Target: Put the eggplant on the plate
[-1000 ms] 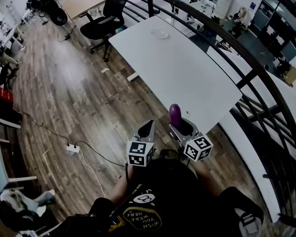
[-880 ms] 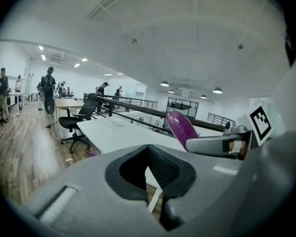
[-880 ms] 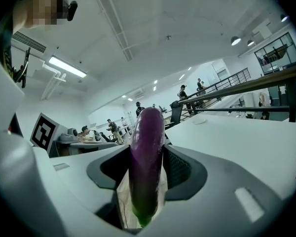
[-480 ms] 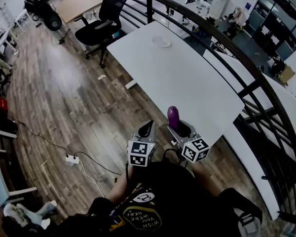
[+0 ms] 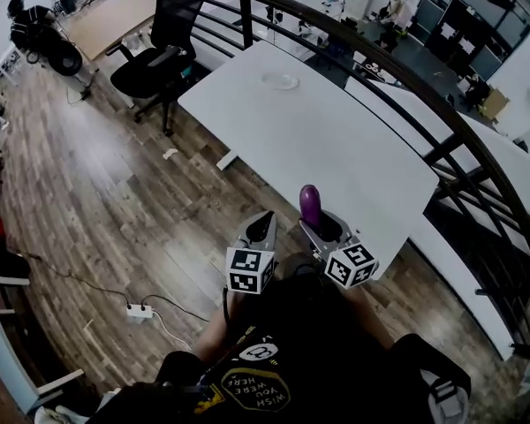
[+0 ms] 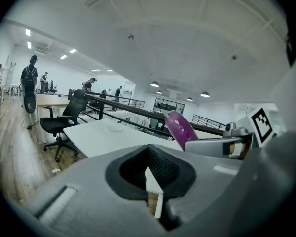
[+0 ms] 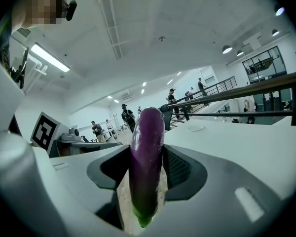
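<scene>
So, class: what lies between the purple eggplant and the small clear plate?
Only bare white tabletop, from purple eggplant to clear plate, in the head view.

One legible item: "WISH YOU WERE HERE", yellow capitals inside an oval emblem [image 5: 247,389] on the person's black shirt [image 5: 322,343], upside down in the head view. Round white logo [image 5: 259,354] above it: unreadable.

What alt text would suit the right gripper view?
A purple eggplant fills the middle, clamped in the right tongs. Beyond lies a long white table with a small plate far off, beside a dark railing.
</scene>
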{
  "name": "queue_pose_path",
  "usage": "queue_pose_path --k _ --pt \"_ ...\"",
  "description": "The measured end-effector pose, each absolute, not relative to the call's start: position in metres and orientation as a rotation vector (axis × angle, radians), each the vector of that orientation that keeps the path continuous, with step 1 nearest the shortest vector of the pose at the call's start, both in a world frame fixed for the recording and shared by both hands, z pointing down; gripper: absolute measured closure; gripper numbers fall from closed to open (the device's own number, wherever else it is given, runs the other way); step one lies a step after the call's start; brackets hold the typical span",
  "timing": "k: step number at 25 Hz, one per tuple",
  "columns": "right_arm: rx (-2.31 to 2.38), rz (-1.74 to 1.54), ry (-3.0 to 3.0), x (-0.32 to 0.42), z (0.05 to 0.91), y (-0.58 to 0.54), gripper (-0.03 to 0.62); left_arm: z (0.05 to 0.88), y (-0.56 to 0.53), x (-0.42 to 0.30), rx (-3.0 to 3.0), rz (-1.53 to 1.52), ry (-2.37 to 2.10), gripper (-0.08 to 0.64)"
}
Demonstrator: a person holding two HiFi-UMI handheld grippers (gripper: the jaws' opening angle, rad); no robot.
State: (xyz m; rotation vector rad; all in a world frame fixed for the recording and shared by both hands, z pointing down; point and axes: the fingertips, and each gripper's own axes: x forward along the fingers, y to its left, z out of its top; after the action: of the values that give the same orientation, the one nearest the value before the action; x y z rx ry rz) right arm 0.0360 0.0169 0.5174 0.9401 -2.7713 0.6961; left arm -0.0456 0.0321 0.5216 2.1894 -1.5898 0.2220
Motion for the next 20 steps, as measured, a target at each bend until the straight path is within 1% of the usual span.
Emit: queue_pose_path --k 7,12,16,20 --pt "0.921 0.704 -2.735 0.006 0.523 -0.006 0.382 0.528 0.017 -0.065 2.195 0.231 -1.566 0.555" --pt "0.862 0.695 -2.76 -0.028 0.527 -0.042 0.381 0.531 -0.01 -0.098 2.165 0.234 -1.626 0.555" --pt "0.808 0.706 -2.785 -0.056 0.532 -0.083 0.381 0.528 -0.053 -0.128 2.147 0.269 -1.683 0.555" --pt "0.784 0.68 -2.831 -0.072 0.527 -0.124 0.381 0.522 -0.104 -0.142 2.171 0.281 -1.71 0.555"
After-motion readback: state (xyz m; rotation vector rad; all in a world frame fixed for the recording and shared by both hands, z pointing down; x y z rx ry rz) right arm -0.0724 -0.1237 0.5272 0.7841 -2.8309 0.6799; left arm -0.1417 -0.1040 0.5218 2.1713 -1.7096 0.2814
